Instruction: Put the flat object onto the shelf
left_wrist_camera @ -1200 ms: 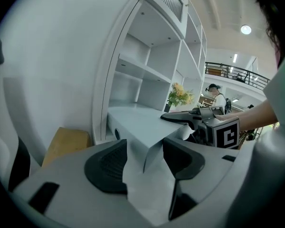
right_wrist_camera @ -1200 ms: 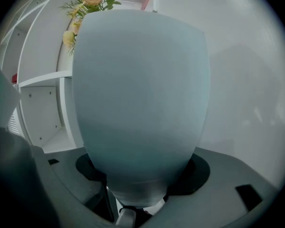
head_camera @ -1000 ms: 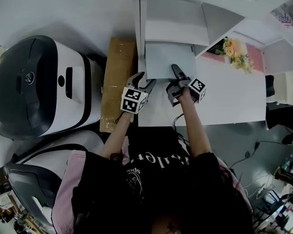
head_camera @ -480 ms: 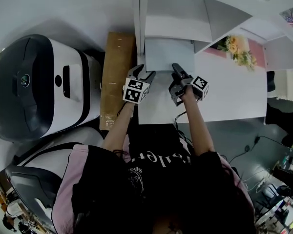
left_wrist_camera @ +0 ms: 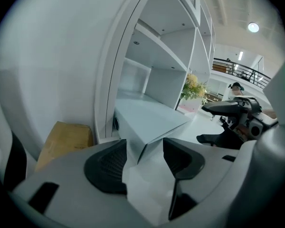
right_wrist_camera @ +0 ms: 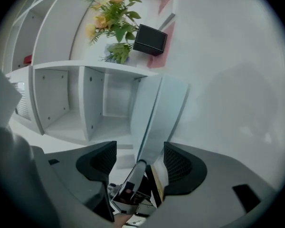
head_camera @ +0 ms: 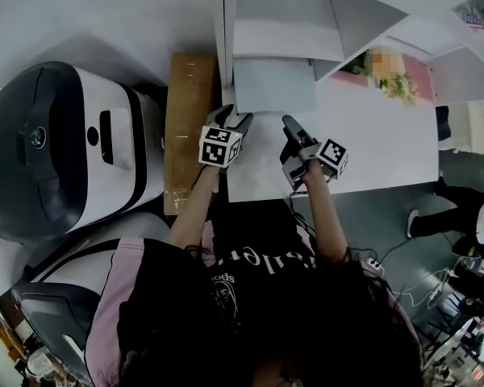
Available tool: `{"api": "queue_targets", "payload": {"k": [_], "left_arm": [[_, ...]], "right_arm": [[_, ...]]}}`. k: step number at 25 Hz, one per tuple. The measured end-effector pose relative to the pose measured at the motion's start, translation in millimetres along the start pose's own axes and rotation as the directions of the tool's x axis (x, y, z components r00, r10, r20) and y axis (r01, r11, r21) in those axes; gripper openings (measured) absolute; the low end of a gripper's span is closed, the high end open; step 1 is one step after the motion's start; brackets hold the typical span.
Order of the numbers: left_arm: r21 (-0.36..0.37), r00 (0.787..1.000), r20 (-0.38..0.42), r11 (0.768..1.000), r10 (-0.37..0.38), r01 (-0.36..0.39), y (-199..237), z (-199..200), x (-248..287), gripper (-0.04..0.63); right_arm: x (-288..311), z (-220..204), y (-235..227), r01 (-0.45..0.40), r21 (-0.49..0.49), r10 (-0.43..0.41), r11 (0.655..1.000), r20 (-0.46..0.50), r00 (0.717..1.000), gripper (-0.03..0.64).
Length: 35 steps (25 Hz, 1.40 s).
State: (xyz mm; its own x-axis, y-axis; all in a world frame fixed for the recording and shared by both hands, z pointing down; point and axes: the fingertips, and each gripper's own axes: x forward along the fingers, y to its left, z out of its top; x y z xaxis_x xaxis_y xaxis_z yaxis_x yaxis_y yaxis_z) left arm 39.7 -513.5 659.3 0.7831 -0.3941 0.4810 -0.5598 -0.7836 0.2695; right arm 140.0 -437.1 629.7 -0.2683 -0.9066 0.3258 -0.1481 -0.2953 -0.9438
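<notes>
The flat grey box (head_camera: 274, 85) lies on the white table (head_camera: 371, 147) with its far end inside the lowest bay of the white shelf (head_camera: 282, 31). My left gripper (head_camera: 234, 118) stands open just off the box's near left corner, nothing between its fingers. In the left gripper view that corner of the box (left_wrist_camera: 149, 122) shows just ahead of the open left gripper (left_wrist_camera: 145, 158). My right gripper (head_camera: 288, 142) is open, turned on its side, a little short of the box's near edge. The right gripper view shows the box (right_wrist_camera: 159, 110) edge-on beyond the open right gripper (right_wrist_camera: 140, 163).
A brown cardboard box (head_camera: 185, 127) sits on the floor left of the shelf, beside a large white-and-black machine (head_camera: 56, 143). Flowers (head_camera: 399, 83) and a small black box (right_wrist_camera: 150, 39) stand at the table's far right. The shelf's upright wall (left_wrist_camera: 109, 89) is close on my left.
The box has slid deeper into the shelf bay. Both grippers, at its near edge a second ago, now stand slightly back from it.
</notes>
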Motion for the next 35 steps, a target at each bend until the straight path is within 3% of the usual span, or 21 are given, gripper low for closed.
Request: {"api": "queue_targets", "payload": {"k": [5,9,13,20,26,29,35], "left_arm": [[0.005,1.000,0.000,1.000,-0.014,0.014,-12,1,-23,0.249],[0.029,0.997,0.019,0.997,-0.073,0.073,-38,0,-45,0.249],[0.029,0.988,0.048,0.989,-0.144,0.143,-74,2,-70,0.249],[0.081,0.974,0.107,0.978,-0.200,0.192,-139,15,-123,0.243],[0.051,0.960,0.214,0.984,-0.180,0.173,-191,33,-155,0.227],[0.048,0.957,0.259,0.991,-0.131,0.123,-221,43,-173,0.221],[0.048,0.939,0.342,0.997,0.033,-0.052,-279,50,-223,0.156]], "right_arm": [[-23,-11,36,-0.050,-0.183,0.048,0.982,-0.017,0.999,0.314],[-42,-21,57,-0.054,-0.341,0.043,0.939,-0.039,0.998,0.314],[-66,-34,80,-0.113,-0.422,0.097,0.900,-0.060,0.993,0.314],[-119,-49,85,-0.083,-0.615,0.043,0.784,-0.080,0.996,0.314],[-172,-64,99,-0.141,-0.748,0.071,0.649,-0.124,0.990,0.313],[-208,-69,102,-0.167,-0.798,0.069,0.580,-0.157,0.985,0.313],[-288,-83,109,-0.267,-0.814,0.122,0.515,-0.239,0.963,0.313]]}}
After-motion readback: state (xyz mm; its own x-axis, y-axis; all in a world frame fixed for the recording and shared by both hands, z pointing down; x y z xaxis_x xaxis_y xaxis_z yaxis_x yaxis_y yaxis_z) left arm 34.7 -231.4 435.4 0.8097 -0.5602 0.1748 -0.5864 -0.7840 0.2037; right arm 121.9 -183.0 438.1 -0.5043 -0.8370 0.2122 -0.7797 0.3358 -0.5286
